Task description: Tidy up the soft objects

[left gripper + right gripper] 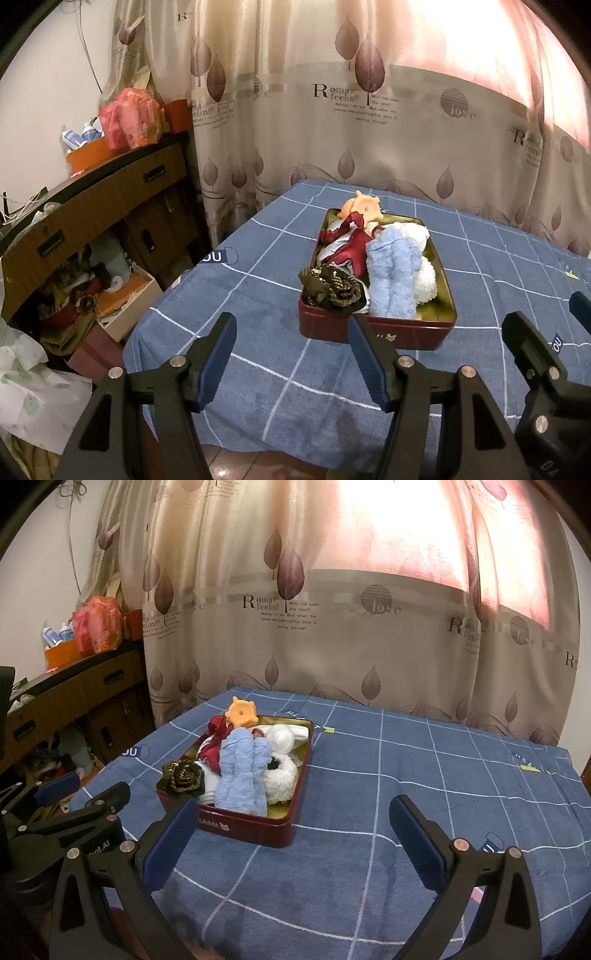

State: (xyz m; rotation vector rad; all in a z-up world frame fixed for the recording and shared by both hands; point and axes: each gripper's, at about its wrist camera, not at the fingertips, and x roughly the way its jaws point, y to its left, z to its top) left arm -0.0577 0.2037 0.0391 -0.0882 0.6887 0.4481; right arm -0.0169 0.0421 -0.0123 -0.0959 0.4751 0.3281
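Note:
A dark red tin box (373, 334) (236, 823) sits on the blue checked cloth, filled with soft things: a light blue fluffy towel (393, 280) (242, 775), a white fluffy scrunchie (426, 282) (280, 775), a dark patterned fabric flower (332, 288) (183, 773), red and white cloth (345, 247) (214, 747) and an orange toy (360, 210) (240, 712) at the far end. My left gripper (291, 325) hovers open before the box's near side, nothing between its fingers. My right gripper (293, 812) stands open to the right of the box, also holding nothing.
The table (424, 775) is covered by the blue cloth, with a leaf-print curtain (332, 627) right behind it. At left stands a wooden cabinet (92, 218) with red bags on top and cluttered boxes (122, 306) on the floor beside the table's edge.

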